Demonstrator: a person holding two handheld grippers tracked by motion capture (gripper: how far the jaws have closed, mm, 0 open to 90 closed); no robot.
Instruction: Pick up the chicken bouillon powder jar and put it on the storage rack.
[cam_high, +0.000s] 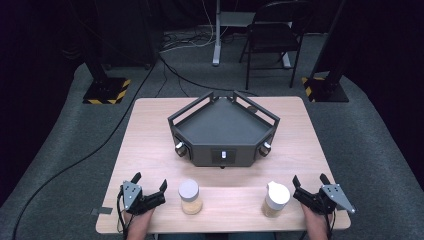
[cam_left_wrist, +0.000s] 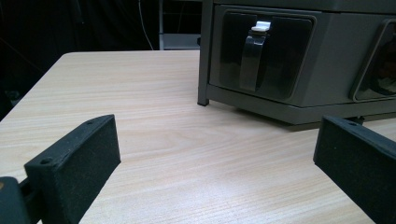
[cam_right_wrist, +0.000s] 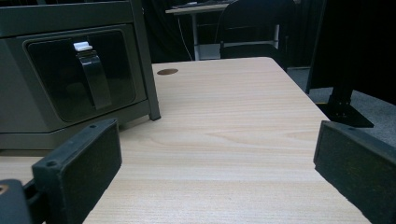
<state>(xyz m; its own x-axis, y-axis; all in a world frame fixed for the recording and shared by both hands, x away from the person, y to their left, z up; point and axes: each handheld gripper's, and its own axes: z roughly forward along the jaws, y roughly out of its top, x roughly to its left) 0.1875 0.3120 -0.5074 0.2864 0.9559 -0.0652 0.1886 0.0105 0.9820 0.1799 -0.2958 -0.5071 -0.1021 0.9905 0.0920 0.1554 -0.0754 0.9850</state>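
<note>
A grey angular tray unit (cam_high: 223, 131) with railings stands in the middle of the wooden table (cam_high: 150, 145). Two clear jars with pale contents stand near the front edge: the left jar (cam_high: 190, 196) has a flat white lid, the right jar (cam_high: 276, 199) a white spouted lid. My left gripper (cam_high: 149, 181) rests at the front left, left of the flat-lidded jar, open with nothing between its jaws. My right gripper (cam_high: 310, 179) rests at the front right beside the spouted jar, open and empty. The left gripper view shows a panel with a metal lever (cam_left_wrist: 254, 58); the right gripper view shows a similar lever (cam_right_wrist: 93, 74).
Round knobs (cam_high: 179, 147) (cam_high: 265, 148) sit on the unit's front corners. A folding chair (cam_high: 272, 35) and a desk leg (cam_high: 216, 35) stand on the carpet behind the table. Stand bases with hazard stripes (cam_high: 106, 90) (cam_high: 325, 89) flank the far corners. A cable (cam_high: 75, 165) runs across the floor at left.
</note>
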